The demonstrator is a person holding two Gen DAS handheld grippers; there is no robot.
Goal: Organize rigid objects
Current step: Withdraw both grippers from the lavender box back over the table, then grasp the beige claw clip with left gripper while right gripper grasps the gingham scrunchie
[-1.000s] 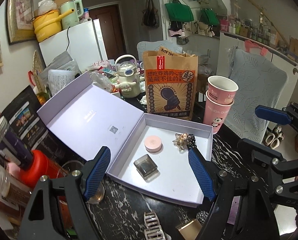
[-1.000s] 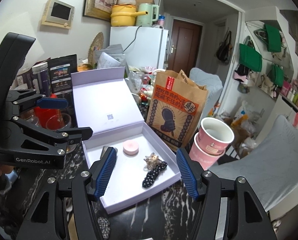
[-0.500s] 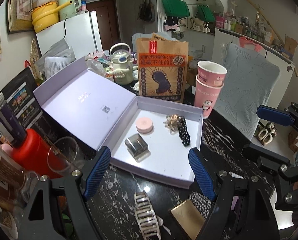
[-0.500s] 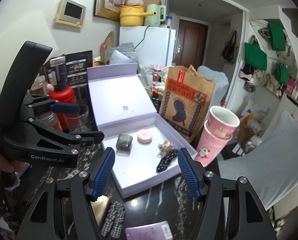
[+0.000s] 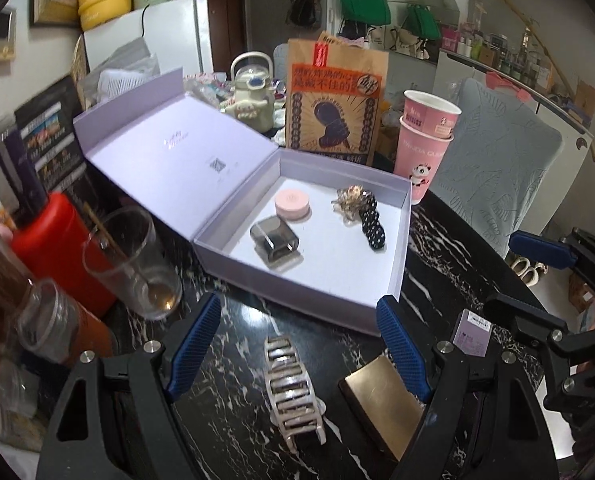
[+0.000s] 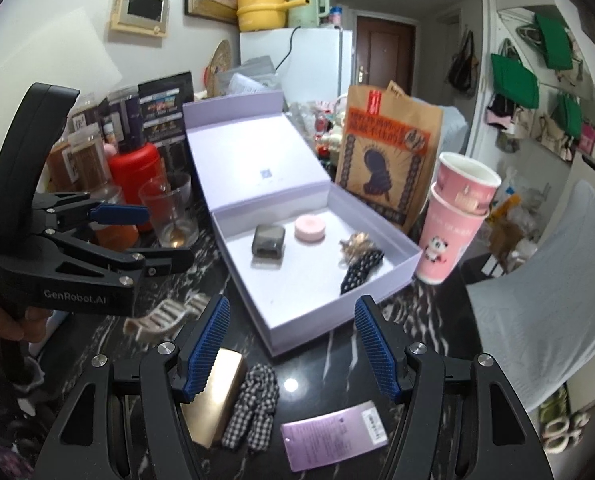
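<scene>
An open lilac box [image 5: 217, 256] [image 6: 321, 320] lies on the black marble table. It holds a pink round compact [image 5: 292, 203], a grey square case [image 5: 275, 242] and a black-and-gold hair clip [image 5: 363, 216]. In front of the box lie a pale claw clip [image 5: 293, 396] [image 6: 161, 316], a gold flat box [image 5: 381, 400] [image 6: 213, 392], a checked fabric bow [image 6: 253, 404] and a lilac card [image 6: 333, 436]. My left gripper [image 5: 299, 344] [image 6: 153, 236] hangs open just above the claw clip. My right gripper [image 6: 293, 340] [image 5: 525, 276] is open over the box's near corner, holding nothing.
A brown paper bag [image 5: 337, 100] and stacked pink cups [image 5: 425, 140] stand behind the box. A drinking glass [image 5: 133, 264], a red bottle [image 5: 61, 248] and jars crowd the left side. A cushioned chair [image 6: 545, 304] is at the right.
Both grippers have drawn back from the box and sunk lower. The claw clip, gold box, bow and card have come into view beneath the fingers. Both stay open.
</scene>
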